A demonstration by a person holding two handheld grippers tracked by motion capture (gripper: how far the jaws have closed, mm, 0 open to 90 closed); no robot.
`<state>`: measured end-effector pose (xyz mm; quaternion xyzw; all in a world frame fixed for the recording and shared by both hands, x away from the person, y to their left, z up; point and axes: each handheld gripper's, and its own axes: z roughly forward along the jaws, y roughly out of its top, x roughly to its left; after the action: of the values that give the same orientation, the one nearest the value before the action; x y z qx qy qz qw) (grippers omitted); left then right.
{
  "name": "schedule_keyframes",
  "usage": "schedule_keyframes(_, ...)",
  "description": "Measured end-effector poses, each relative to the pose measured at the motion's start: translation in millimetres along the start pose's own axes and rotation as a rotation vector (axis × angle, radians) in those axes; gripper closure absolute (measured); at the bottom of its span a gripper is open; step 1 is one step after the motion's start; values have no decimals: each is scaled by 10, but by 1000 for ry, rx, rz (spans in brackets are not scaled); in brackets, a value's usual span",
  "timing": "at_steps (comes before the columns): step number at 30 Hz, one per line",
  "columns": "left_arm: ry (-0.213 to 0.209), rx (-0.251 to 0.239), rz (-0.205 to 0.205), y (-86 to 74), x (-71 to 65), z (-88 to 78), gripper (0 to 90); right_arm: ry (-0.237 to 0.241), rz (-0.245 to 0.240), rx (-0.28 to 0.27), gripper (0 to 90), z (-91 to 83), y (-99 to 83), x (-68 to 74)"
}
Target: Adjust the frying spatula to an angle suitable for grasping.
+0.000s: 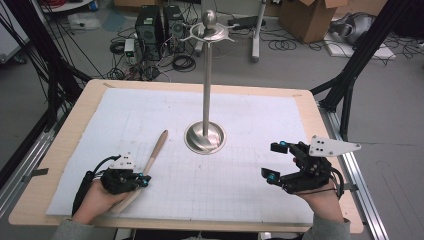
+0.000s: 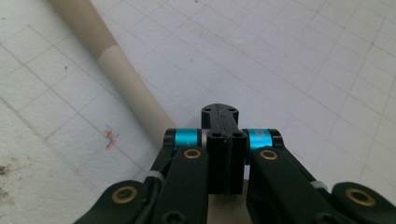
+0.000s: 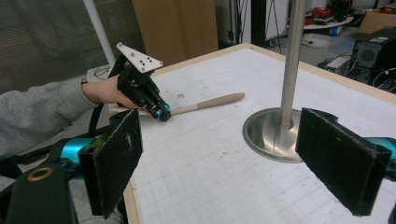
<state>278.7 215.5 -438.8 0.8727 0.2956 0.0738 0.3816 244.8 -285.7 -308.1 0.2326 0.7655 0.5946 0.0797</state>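
A long wooden utensil (image 1: 156,150) lies slanted on the white grid mat (image 1: 240,175), its pale handle pointing toward the metal stand (image 1: 205,137). My left gripper (image 1: 143,180) rests over the utensil's near part with its jaws shut flat together. In the left gripper view, the handle (image 2: 126,79) runs from the upper left and passes under the closed tips (image 2: 224,126); nothing shows between the pads. My right gripper (image 1: 274,161) hovers at the mat's right side, open and empty. Its two black pads (image 3: 112,158) stand wide apart, facing the left gripper (image 3: 161,112) and the utensil (image 3: 210,102).
The stand has a round steel base (image 3: 268,135), a tall pole (image 1: 206,80) and a hooked top with a ball (image 1: 210,22). A wooden table edge (image 1: 60,145) frames the mat. Cables, computers and cardboard boxes lie on the floor beyond.
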Motion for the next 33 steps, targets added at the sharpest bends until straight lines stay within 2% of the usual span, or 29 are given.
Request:
schedule_keyframes(4, -2, -58, -18, 29, 18, -47, 898, -1, 1, 4, 138, 11, 6, 9)
schedule_keyframes(5, 8, -70, -20, 47, 32, -71, 898, 0, -2, 5, 138, 14, 9, 9)
schedule_keyframes(9, 54, -132, -75, 98, 117, -156, 898, 2, -3, 7, 138, 27, 6, 1)
schedule_keyframes(12, 87, -138, -101, 107, 173, -150, 898, 2, -2, 11, 138, 41, 2, -2)
schedule_keyframes(15, 122, -123, -133, 107, 245, -91, 898, 3, -2, 16, 138, 51, 2, -2)
schedule_keyframes(18, 136, -118, -158, 123, 304, -35, 898, 3, 0, 15, 138, 50, 0, -4)
schedule_keyframes(22, 146, -106, -181, 164, 374, 55, 898, 2, 3, 12, 138, 42, -5, -17)
schedule_keyframes(29, 163, -130, -228, 219, 459, 91, 898, 2, 6, 3, 138, 24, -9, -25)
schedule_keyframes(31, 159, -153, -234, 220, 471, 108, 898, 4, 5, 4, 138, 23, -7, -22)
schedule_keyframes(33, 159, -153, -226, 223, 482, 133, 898, 5, 4, 3, 138, 24, -6, -21)
